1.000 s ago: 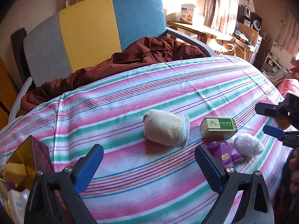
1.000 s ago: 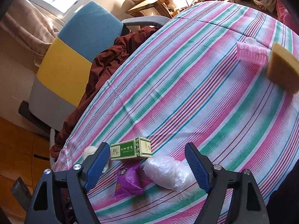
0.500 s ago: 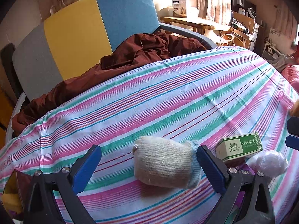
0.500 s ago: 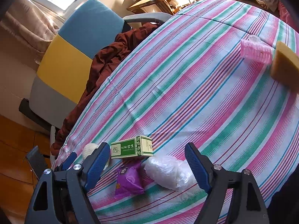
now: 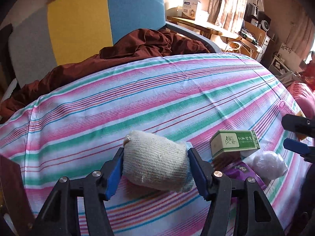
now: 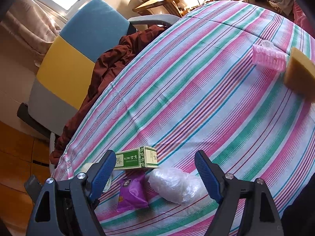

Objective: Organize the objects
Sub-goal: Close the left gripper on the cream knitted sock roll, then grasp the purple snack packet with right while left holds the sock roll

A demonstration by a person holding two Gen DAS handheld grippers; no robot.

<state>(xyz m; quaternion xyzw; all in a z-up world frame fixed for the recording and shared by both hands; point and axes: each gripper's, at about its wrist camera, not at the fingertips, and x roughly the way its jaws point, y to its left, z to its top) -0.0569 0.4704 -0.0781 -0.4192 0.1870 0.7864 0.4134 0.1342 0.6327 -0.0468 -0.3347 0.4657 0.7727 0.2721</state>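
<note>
Closing my left gripper [image 5: 155, 167] on the rolled cream sock [image 5: 155, 163] low in the middle of the left wrist view, I have both blue pads touching its two ends while the jaws draw in, so I judge this to be the pick-up step for one item in the sorting job. The sock lies on the striped tablecloth [image 5: 157, 102], just left of the green box [image 5: 234, 140], with the purple packet [image 6: 132, 191] and the white plastic bundle [image 6: 175, 184] crowded below that box. My right gripper [image 6: 155, 175] hangs with its jaws wide and nothing between the pads, parked over the packet and bundle at the bottom of the right wrist view (the pink roller [image 6: 268, 60] and yellow sponge [image 6: 299, 74] sit well apart at the upper right). Next I would want a firm squeeze before lifting, since the soft roll could sag or slip, and a straight rise to avoid nudging the box
</note>
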